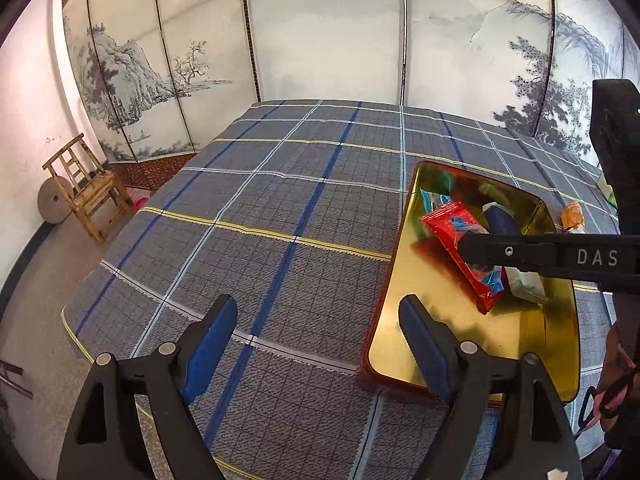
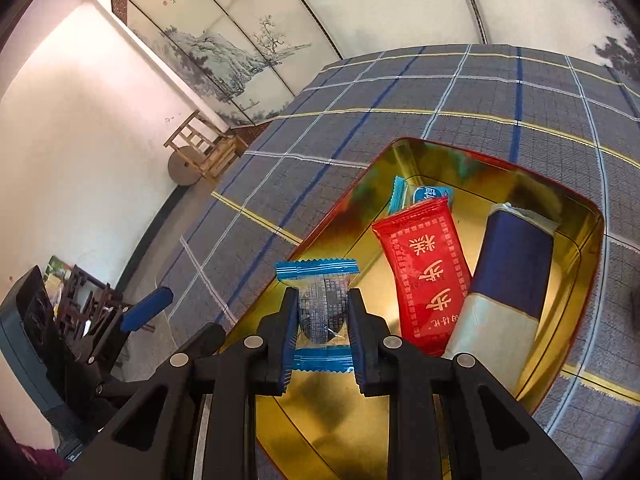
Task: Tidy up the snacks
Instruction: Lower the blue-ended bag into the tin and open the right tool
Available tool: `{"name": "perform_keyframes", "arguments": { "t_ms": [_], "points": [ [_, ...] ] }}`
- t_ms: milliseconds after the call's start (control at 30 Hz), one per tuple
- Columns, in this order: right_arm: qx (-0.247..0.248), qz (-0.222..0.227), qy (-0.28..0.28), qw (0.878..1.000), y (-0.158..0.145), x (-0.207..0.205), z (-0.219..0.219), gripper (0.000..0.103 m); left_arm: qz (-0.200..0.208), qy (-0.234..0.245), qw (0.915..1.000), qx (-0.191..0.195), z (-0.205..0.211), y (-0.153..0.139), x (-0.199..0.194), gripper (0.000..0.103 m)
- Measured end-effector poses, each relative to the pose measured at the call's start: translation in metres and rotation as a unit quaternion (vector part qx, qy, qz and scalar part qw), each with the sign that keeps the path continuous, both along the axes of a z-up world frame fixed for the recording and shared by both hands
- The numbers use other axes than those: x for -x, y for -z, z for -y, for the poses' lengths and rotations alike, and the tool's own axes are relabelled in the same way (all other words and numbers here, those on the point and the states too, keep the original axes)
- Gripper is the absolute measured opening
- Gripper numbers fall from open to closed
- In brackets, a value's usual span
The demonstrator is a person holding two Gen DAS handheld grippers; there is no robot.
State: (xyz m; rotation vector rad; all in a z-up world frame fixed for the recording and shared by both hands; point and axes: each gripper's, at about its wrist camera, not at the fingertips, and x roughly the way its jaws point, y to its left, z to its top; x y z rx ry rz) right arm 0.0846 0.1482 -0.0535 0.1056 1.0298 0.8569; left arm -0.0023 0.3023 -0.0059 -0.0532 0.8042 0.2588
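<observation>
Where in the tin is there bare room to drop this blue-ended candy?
The near end of the gold tin is bare, just below the right gripper holding the candy. The strip along its left wall is free too. The far right is crowded: red packet, navy-and-white packet, blue packet.

Left gripper [image 1: 320, 344]: lower centre of left wrist view, jaws wide apart, nothing between them.
Left pads [image 1: 210, 346]: blue, angled outward, both in view.
Right gripper [image 2: 323, 322]: lower centre of right wrist view, jaws closed in on a clear blue-ended snack packet [image 2: 320, 300], held upright between the blue pads.
Right gripper, from left wrist view: black finger marked DAS reaches in from the right edge, mid frame, pointing left.
Left gripper, from right wrist view: lower left of frame, one blue pad sticking up and right, jaws apart.
Hand: partly seen at lower right edge of left wrist view, too dark to tell pose.
</observation>
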Motion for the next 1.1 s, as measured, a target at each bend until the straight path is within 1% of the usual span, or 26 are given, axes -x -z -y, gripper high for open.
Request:
{"name": "perform_keyframes", "arguments": {
  "t_ms": [300, 600, 867, 967, 1100],
  "points": [
    [0.022, -0.009, -0.004, 1.000, 0.010, -0.007, -0.023, 0.025, -0.010, -0.003, 0.9998, 0.015, -0.013, 0.012, -0.001, 0.080],
    [0.038, -0.016, 0.009, 0.999, 0.014, -0.012, -0.031, 0.025, -0.008, -0.003, 0.9997, 0.022, -0.018, 0.012, -0.002, 0.080],
    [0.029, -0.016, 0.013, 0.999, 0.013, -0.013, -0.029, 0.026, -0.009, -0.002, 0.9997, 0.022, -0.017, 0.012, -0.001, 0.080],
    [0.027, -0.018, 0.016, 0.999, 0.013, -0.014, -0.026, 0.029, -0.009, -0.003, 0.9997, 0.021, -0.017, 0.012, 0.000, 0.080],
    [0.012, -0.010, 0.018, 1.000, 0.008, -0.011, -0.019, 0.033, -0.006, -0.005, 0.9998, 0.021, -0.014, 0.008, 0.002, 0.080]
  ]
}}
